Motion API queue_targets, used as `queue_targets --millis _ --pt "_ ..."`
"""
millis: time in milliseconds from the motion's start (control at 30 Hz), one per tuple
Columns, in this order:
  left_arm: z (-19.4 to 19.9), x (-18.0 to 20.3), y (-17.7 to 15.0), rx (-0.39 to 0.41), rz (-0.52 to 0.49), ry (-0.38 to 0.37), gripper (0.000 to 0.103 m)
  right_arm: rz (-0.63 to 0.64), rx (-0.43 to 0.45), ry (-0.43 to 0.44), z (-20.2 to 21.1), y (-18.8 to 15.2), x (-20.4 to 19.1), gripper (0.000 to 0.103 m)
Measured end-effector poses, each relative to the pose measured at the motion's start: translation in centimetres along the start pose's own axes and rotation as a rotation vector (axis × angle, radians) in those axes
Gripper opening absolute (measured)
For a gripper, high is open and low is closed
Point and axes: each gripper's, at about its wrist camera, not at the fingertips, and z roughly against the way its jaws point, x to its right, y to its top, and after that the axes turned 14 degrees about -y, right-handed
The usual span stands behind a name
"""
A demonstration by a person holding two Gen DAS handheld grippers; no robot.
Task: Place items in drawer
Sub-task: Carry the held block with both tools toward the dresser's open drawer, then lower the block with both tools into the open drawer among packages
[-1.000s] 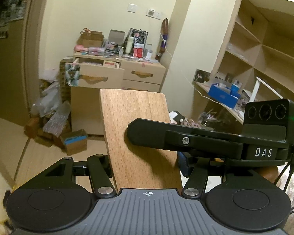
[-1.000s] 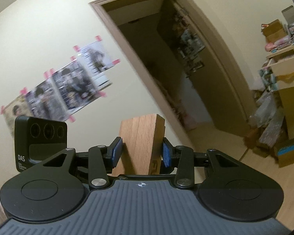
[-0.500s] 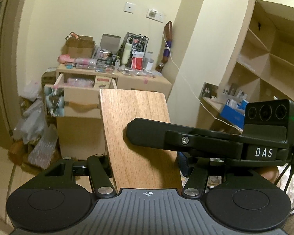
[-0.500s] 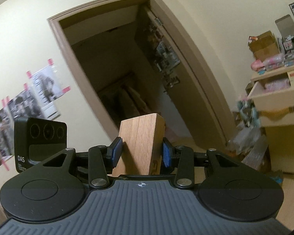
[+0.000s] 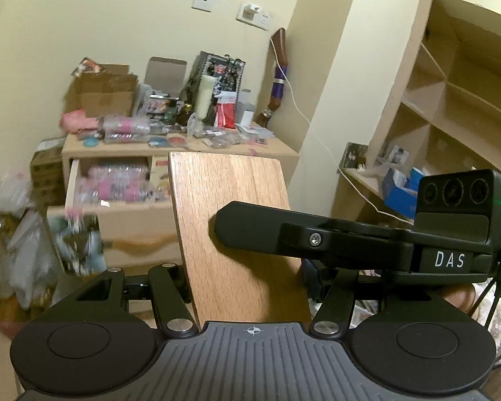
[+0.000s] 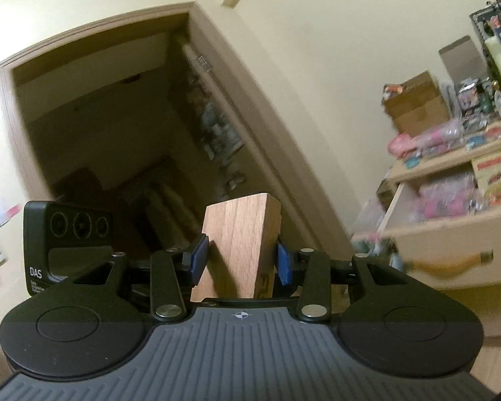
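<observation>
Open drawer [image 5: 117,214] full of pink packets [image 5: 117,183]; both grippers' fingers [image 6: 198,259] clenched on wooden block [image 6: 242,234].

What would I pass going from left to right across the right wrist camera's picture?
Dark open doorway → light wooden block clamped in the right gripper → brown cardboard box on the cabinet top → open pale wooden drawer full of pink packets.

Home, cluttered spare or storage room. Cream walls, wall sockets [image 5: 253,16] upper centre. Low dresser [image 5: 180,153] centre left heaped with cardboard boxes [image 5: 103,93], packets, trinkets. Open wooden shelving [image 5: 451,100] at right. Dark doorway [image 6: 117,133] left of right-wrist view.
</observation>
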Motion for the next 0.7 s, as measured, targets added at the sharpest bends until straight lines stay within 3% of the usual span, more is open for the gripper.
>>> queue_targets --millis 133,333,567,700 --pt "-2.0 -4.0 3.2 -0.044 -0.039 -0.04 0.058 -0.03 0.037 -0.058 -4.0 1.7 1.9 0.042" --pt "-6.1 -9.0 6.5 -0.084 -0.024 -0.083 0.058 -0.065 0.024 -0.107 -8.7 4.0 6.2 0.042" --pt "-14.0 -15.3 10.6 -0.162 0.032 -0.053 0.059 -0.109 -0.042 -0.134 -15.5 7.5 14.1 0.043" --pt "-18.8 -19.5 12.5 -0.19 0.082 -0.038 0.059 -0.152 -0.125 -0.13 -19.5 7.9 18.5 0.043"
